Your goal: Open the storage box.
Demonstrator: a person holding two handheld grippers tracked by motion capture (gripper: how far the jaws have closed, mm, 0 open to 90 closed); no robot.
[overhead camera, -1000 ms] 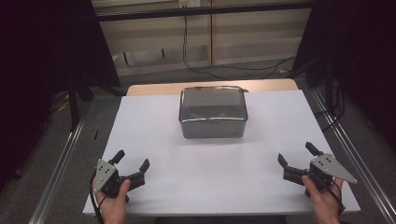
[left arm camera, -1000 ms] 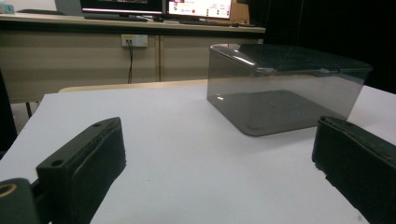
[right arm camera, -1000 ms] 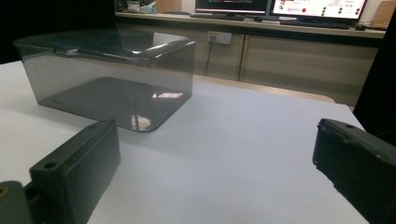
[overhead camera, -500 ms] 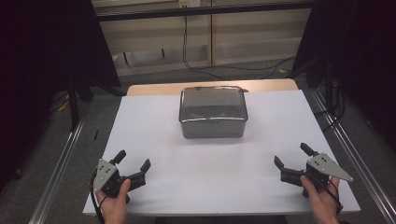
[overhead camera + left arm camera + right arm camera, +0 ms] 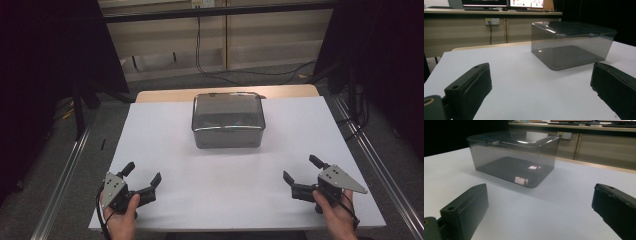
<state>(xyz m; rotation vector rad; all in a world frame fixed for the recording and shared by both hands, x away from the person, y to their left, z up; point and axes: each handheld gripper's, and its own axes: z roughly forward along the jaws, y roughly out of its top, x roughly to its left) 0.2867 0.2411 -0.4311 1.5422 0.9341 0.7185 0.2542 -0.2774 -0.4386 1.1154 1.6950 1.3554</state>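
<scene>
A smoky see-through plastic box (image 5: 228, 120) with its lid on stands at the middle of the white table top (image 5: 165, 130), toward the far side. It shows ahead in the left gripper view (image 5: 571, 42) and in the right gripper view (image 5: 514, 155); I see nothing inside it. My left gripper (image 5: 143, 172) rests open near the front left corner, held by a hand. My right gripper (image 5: 303, 168) is open near the front right, jaws pointing at the box. Nothing lies between either pair of jaws.
The white top lies on a wooden table whose far edge (image 5: 165, 95) shows behind the box. Metal rails (image 5: 65, 170) run along both sides. Cables (image 5: 240, 75) trail on the floor beyond, in front of a long cabinet (image 5: 260, 30).
My right gripper has shifted a little to the left, toward the table's middle. The left gripper and the box have stayed put.
</scene>
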